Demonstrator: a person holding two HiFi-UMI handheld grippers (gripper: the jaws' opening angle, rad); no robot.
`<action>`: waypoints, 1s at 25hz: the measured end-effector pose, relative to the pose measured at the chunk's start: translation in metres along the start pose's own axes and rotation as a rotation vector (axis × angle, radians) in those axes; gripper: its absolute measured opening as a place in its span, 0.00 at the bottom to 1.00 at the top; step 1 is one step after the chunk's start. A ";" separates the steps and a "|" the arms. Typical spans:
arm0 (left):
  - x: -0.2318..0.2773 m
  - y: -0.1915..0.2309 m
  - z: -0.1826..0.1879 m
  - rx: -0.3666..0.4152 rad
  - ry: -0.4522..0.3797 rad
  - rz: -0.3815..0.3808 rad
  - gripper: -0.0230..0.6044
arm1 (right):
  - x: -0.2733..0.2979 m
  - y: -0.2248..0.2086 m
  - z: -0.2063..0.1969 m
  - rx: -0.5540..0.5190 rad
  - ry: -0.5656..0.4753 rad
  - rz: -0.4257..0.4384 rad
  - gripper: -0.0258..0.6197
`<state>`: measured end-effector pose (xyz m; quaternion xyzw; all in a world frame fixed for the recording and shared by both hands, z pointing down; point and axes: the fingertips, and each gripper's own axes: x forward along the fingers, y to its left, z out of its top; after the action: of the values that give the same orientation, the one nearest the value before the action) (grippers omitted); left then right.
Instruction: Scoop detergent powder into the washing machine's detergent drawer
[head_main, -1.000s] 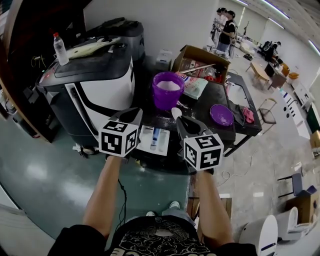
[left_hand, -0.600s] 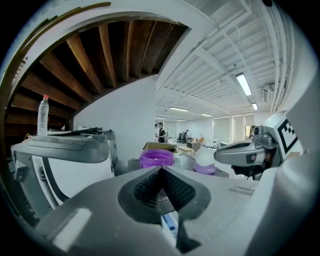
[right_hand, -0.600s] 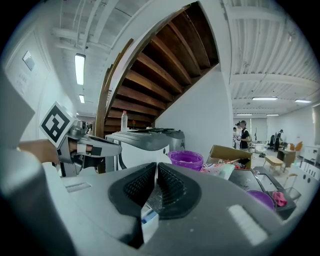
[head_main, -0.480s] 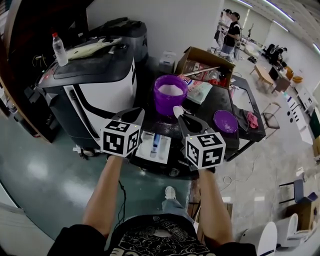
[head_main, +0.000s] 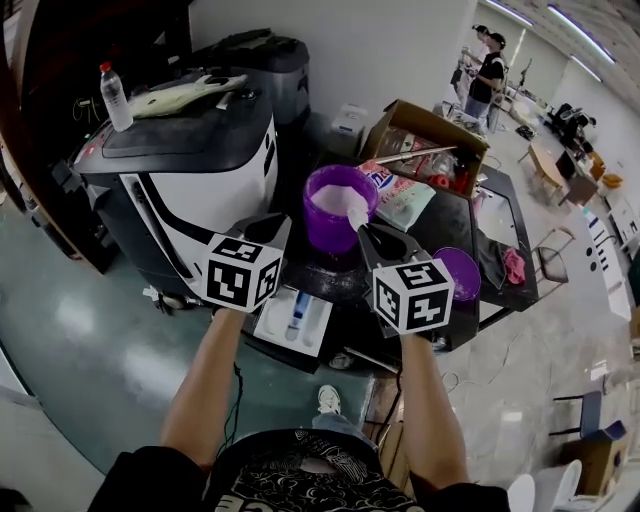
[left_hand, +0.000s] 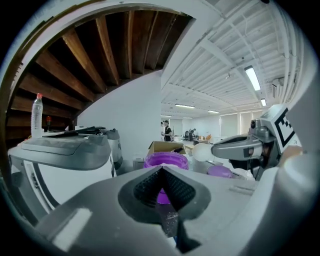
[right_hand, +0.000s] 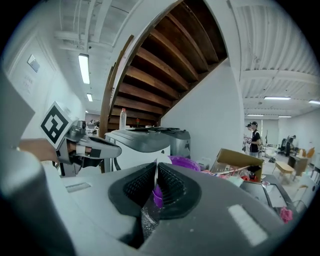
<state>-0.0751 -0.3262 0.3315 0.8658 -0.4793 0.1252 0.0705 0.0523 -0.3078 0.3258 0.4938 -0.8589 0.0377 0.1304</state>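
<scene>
We hold the right gripper (right_hand: 156, 171) with its jaws pressed together on the thin white handle of the scoop (head_main: 355, 213), which shows edge-on between the ribbed pads in the right gripper view. In the head view the scoop's pale bowl sits at the right-hand rim of the purple bucket (head_main: 335, 232), above the whitish powder (head_main: 333, 197) that fills it; we cannot tell whether the bowl touches the powder.

Our left gripper (left_hand: 162, 175) has its jaws closed with nothing between them. It hangs just left of the bucket, pointing the same way as the right one, and apart from it.

The detergent drawer (head_main: 295, 318), white with a blue part in the middle, lies low in the head view, nearer to us than the bucket and between the two grippers. Neither gripper touches it.

The bucket stands on a black table (head_main: 440, 215). The washing machine (head_main: 190, 165), white with a dark top, stands to the left of the table, with a clear bottle (head_main: 113, 97) upright on it. A purple lid (head_main: 460, 268) lies on the table beside the right gripper, and an open cardboard box (head_main: 425, 125) sits behind the bucket
</scene>
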 end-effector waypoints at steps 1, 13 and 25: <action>0.007 0.000 0.001 0.000 0.004 0.006 0.04 | 0.005 -0.006 0.001 -0.007 0.006 0.012 0.09; 0.059 0.007 0.015 -0.012 0.012 0.097 0.04 | 0.054 -0.043 0.019 -0.166 0.094 0.216 0.09; 0.081 0.019 0.011 -0.034 0.014 0.188 0.04 | 0.110 -0.046 0.008 -0.334 0.261 0.388 0.09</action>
<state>-0.0484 -0.4041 0.3442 0.8149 -0.5598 0.1293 0.0763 0.0384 -0.4248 0.3442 0.2831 -0.9075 -0.0167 0.3098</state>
